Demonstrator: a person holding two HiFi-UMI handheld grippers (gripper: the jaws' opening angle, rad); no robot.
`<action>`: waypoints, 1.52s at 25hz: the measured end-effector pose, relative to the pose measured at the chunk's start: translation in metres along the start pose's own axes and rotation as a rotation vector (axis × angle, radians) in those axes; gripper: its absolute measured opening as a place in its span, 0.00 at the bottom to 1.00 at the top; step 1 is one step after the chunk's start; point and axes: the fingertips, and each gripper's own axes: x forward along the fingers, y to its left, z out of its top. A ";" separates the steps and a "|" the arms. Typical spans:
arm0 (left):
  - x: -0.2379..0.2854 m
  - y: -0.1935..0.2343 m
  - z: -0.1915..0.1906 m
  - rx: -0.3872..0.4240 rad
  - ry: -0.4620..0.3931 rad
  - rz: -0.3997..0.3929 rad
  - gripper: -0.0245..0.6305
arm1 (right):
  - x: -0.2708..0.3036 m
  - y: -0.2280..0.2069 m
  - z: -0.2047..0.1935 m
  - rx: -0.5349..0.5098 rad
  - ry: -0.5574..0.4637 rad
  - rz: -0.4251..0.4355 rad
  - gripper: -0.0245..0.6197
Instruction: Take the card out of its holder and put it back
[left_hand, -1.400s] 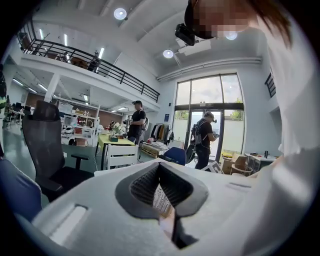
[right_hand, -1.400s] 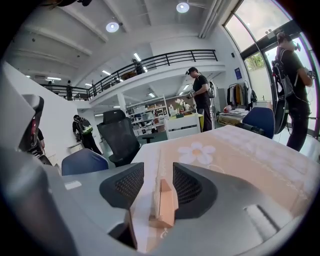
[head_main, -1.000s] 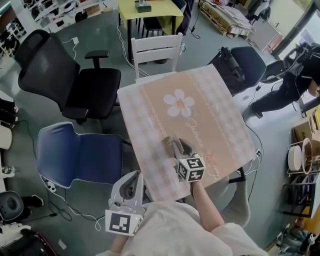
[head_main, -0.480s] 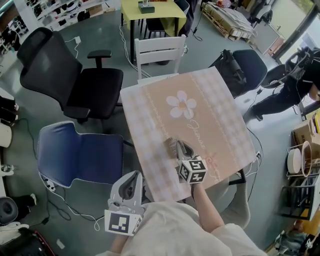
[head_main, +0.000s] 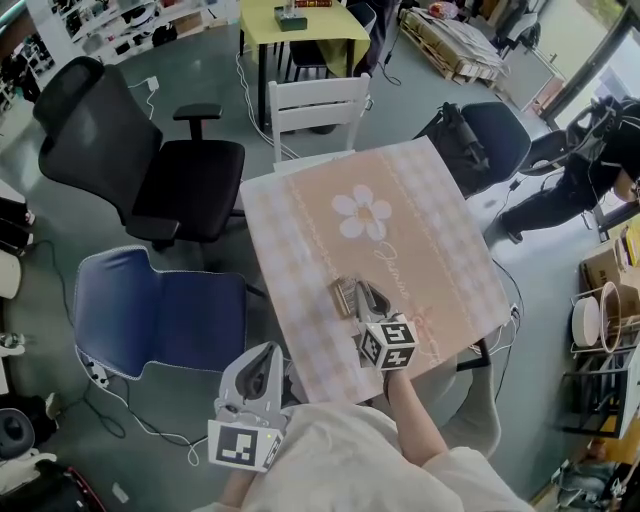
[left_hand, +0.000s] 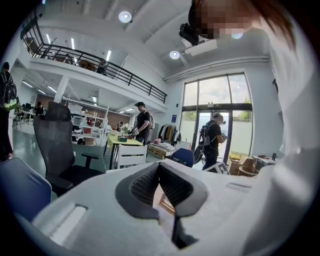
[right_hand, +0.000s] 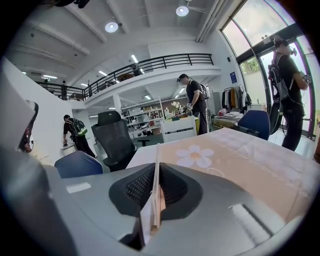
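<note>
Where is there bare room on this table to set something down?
Far half of the table, around the flower print up to the white chair, is bare. So is the strip along the right edge. Crowded only at the near middle, where the right tongs grip the card at its holder.

A grey floor (head_main: 200, 70) carries a square table (head_main: 400, 190) under a peach flowered cloth, with a black office chair (head_main: 150, 160), a blue chair (head_main: 160, 310) and a white wooden chair (head_main: 315, 100) around it. Tall windows (left_hand: 215, 105) and round ceiling lamps (left_hand: 125, 16) light the hall. A railed gallery (left_hand: 100, 67) runs along what seems to be the far wall.
</note>
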 end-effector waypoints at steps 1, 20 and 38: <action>0.000 0.000 0.000 0.000 -0.002 -0.001 0.04 | -0.001 0.000 0.002 0.000 -0.006 -0.003 0.07; -0.011 0.004 0.010 0.011 -0.044 0.000 0.04 | -0.023 0.004 0.049 0.001 -0.126 -0.021 0.07; -0.026 0.012 0.020 0.024 -0.076 -0.003 0.04 | -0.121 0.033 0.158 -0.088 -0.393 -0.035 0.07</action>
